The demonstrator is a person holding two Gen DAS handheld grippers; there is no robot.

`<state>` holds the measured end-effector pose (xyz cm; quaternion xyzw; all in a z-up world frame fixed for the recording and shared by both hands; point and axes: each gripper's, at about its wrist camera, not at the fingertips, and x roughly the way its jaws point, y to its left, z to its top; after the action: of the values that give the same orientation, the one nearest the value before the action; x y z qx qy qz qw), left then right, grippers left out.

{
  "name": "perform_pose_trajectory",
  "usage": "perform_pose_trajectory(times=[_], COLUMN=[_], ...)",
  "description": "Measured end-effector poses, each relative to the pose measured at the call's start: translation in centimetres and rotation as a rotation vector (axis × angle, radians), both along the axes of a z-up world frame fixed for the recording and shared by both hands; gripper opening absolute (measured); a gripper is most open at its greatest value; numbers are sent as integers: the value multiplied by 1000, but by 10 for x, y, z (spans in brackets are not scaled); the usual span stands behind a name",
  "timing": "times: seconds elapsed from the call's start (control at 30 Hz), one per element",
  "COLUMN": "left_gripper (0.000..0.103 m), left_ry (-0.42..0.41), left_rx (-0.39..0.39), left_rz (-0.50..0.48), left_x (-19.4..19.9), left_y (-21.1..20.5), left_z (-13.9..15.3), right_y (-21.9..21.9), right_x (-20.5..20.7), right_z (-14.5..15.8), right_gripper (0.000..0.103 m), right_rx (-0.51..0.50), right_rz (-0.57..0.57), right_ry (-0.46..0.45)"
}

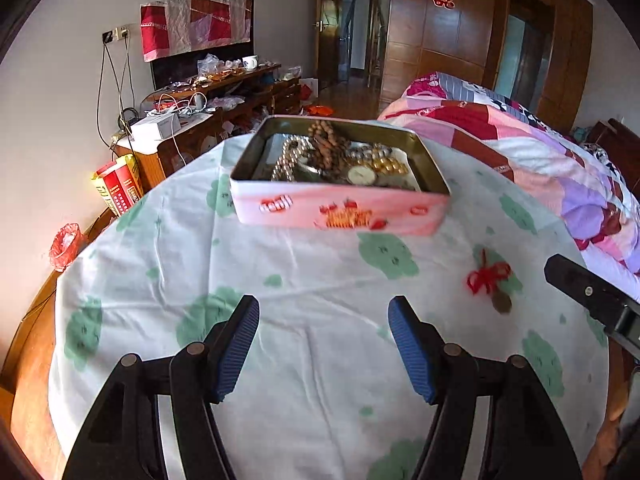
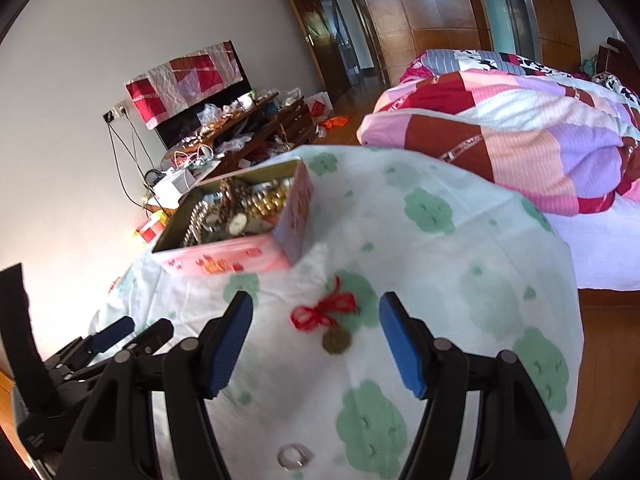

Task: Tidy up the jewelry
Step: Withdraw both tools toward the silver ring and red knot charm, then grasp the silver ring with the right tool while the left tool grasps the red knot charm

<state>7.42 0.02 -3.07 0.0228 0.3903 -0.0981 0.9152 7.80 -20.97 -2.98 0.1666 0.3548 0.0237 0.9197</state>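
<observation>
Two grippers, both with jaws spread wide and holding nothing.

Left wrist view: left gripper (image 1: 324,320) hovers over the round counter covered in a white cloth with green tree prints (image 1: 280,280), blue ribbed pads (image 1: 236,352) apart, bare cloth between them. Straight ahead near the counter's far edge sits the pink rectangular metal tin with strawberry print (image 1: 340,210), lid off, packed with jewelry: brown wooden bead strand (image 1: 326,142), pale pearl-like bead strand (image 1: 290,158), gold bead strand (image 1: 386,165), round white watch face (image 1: 362,176). On the cloth to the right, between tin and near edge, lies a red string knot tied to a bronze coin pendant (image 1: 490,282), well apart from the tin. Black tip of the other gripper pokes in at the right edge. Beyond: cluttered wooden sideboard (image 1: 224,96), pink patchwork quilt on a bed (image 1: 520,144).

Right wrist view: right gripper (image 2: 316,320) is low over the cloth, the red string knot pendant (image 2: 326,316) lying flat between its spread fingers, touching neither pad. Coin end points toward the camera. Tin (image 2: 240,224) is ahead-left, apart from the pendant. A small silver ring (image 2: 294,456) lies on the cloth close under the gripper body. Left gripper (image 2: 136,330) shows at lower left.
</observation>
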Motion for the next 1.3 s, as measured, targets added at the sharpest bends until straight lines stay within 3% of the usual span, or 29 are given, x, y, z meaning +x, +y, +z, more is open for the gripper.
perform_pose_trajectory(times=[0.1, 0.27, 0.37, 0.93, 1.03, 1.13, 1.3], left_gripper=[67, 67, 67, 67, 67, 67, 67], left_ry=[8, 60, 58, 81, 81, 79, 74], left_rx=[5, 0, -11, -26, -32, -35, -39], left_rz=[-13, -35, -22, 11, 12, 9, 2], left_x=[-10, -18, -22, -29, -29, -30, -30], left_y=[-1, -1, 4, 18, 19, 20, 19], left_z=[-7, -19, -19, -22, -21, -20, -20], right_y=[-4, -4, 1, 61, 69, 72, 61], right_x=[-10, -29, -40, -62, -64, -64, -60], right_z=[-9, -28, -38, -48, -49, -48, -47], right_gripper=[68, 55, 53, 46, 37, 23, 22], right_rx=[-28, -64, -83, -260, -316, -326, -252], right_rz=[0, 32, 74, 265, 286, 316, 329], right_ry=[16, 65, 89, 97, 85, 77, 92])
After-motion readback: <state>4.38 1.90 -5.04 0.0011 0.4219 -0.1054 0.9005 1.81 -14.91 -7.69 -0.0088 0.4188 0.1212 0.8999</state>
